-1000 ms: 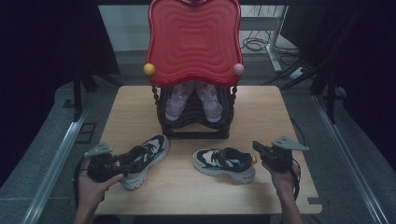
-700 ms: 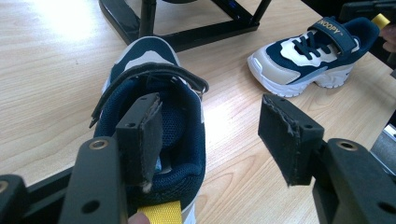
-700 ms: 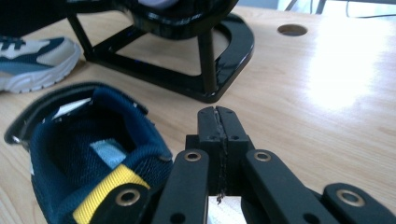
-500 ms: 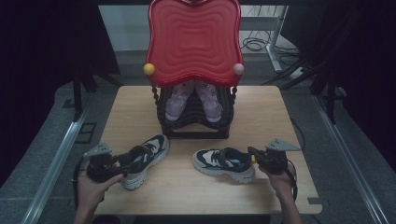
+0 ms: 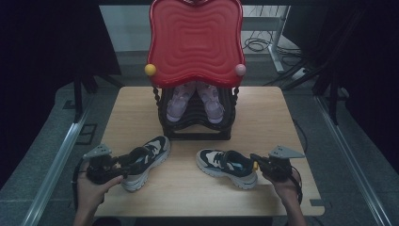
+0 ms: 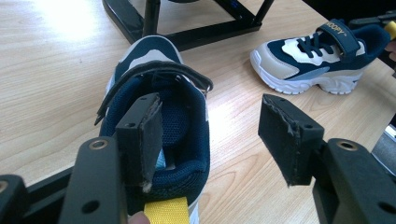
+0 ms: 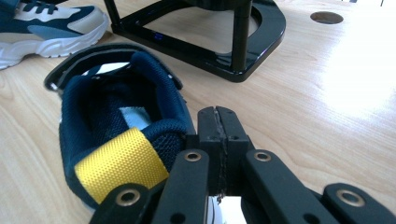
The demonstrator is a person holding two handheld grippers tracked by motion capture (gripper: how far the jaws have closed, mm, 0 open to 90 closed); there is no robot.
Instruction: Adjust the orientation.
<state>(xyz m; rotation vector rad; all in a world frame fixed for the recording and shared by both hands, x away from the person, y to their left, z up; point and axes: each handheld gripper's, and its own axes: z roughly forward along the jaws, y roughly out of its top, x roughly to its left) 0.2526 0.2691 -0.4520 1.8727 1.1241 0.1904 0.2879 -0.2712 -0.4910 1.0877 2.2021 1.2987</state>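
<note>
1. Two navy mesh sneakers lie on the wooden bench: left sneaker (image 5: 143,161); right sneaker (image 5: 227,165).
2. Left gripper (image 6: 212,135) jaws released, one pad inside left sneaker's collar; right gripper (image 7: 218,140) jaws clenched beside right sneaker's heel.
3. One black rack (image 5: 197,123) beyond; two lilac shoes (image 5: 195,101) inside.

Two navy sneakers (image 5: 146,160) (image 5: 227,166), seemingly two purple shoes (image 5: 178,100), one rack (image 5: 195,129), one table (image 5: 263,117)

Left gripper (image 6: 212,135): jaws wide apart, level, one pad (image 6: 152,128) inside shoe collar, other clear outside. Right gripper (image 7: 219,140): jaws pressed together, nothing between pads, heel just beside. Both hands low, forearms entering from bottom edge.
</note>
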